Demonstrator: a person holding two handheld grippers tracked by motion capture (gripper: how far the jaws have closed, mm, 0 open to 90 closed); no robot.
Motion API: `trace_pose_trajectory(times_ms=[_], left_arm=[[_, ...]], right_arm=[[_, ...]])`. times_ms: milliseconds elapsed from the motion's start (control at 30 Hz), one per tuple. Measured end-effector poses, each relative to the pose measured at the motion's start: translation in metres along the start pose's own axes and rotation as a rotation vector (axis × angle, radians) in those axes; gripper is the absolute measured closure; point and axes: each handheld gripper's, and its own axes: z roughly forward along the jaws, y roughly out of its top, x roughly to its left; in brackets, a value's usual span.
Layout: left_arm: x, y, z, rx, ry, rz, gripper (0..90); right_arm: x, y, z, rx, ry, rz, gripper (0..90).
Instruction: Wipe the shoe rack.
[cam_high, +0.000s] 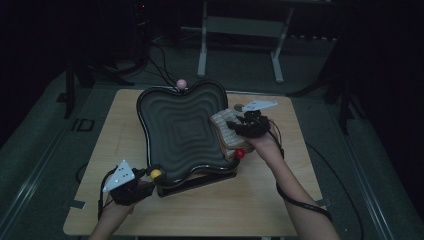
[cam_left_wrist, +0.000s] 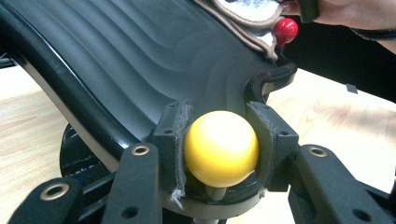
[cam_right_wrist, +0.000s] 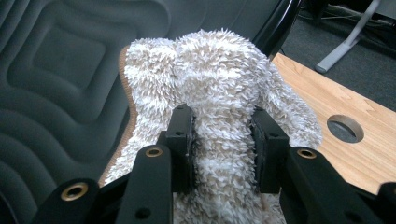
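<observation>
Fluffy white-and-tan chenille cloth (cam_right_wrist: 219, 93), grasped in your right tool (cam_high: 248, 123), overhangs the dark ridged tray's (cam_high: 175, 125) right edge; your left tool (cam_high: 145, 179) clamps its yellow knob (cam_left_wrist: 221, 148).

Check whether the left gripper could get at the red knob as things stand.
Probably not. The left gripper is shut on the yellow knob at the tray's near corner, and the red knob sits across at the other corner, beside the right gripper holding the cloth.

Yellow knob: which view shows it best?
Left gripper view: the yellow knob sits large and sharp between the left claw pads at the black tray corner. High view shows it small and dim. Right gripper view looks at the fluffy cloth instead.
</observation>
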Motion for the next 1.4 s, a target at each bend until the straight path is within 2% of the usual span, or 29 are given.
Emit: trace_pose_trajectory(times_ms=[367,567,733,933,1000,1067,1100,1167,1267,1400], left_arm=[[0.0,0.0,0.0,-0.002,-0.002,0.0,59.0],[0.001,0.0,0.0,-0.003,-0.009,-0.004,59.0],[0.002,-0.001,0.0,-0.007,-0.014,-0.004,59.0],[0.002,-0.001,0.0,-0.008,-0.019,0.0,59.0],[0.002,-0.001,0.0,-0.007,-0.019,0.001,59.0],[0.002,-0.001,0.0,-0.009,-0.02,0.0,59.0],[0.003,-0.001,0.0,-0.008,-0.021,0.001,59.0],[0.003,-0.001,0.0,-0.008,-0.021,0.001,59.0],[0.003,-0.001,0.0,-0.008,-0.024,0.002,59.0],[0.003,-0.001,0.0,-0.004,-0.026,0.004,59.0]], right_arm=[[0.001,-0.024,-0.01,-0.019,0.035,0.021,65.4],[0.003,-0.022,-0.01,-0.006,0.026,0.023,65.0],[0.001,-0.015,-0.011,0.0,0.04,0.038,65.6],[0.003,0.016,-0.014,-0.043,0.028,0.013,65.9],[0.003,0.023,-0.014,-0.054,0.026,0.016,66.0],[0.001,0.039,-0.013,-0.077,0.019,0.023,66.0],[0.001,0.051,-0.009,-0.087,0.01,0.027,65.9],[0.002,0.065,-0.005,-0.101,-0.007,0.025,65.9],[0.004,0.084,0.003,-0.118,-0.021,0.038,65.9],[0.008,0.106,0.014,-0.124,-0.052,0.031,65.9]])
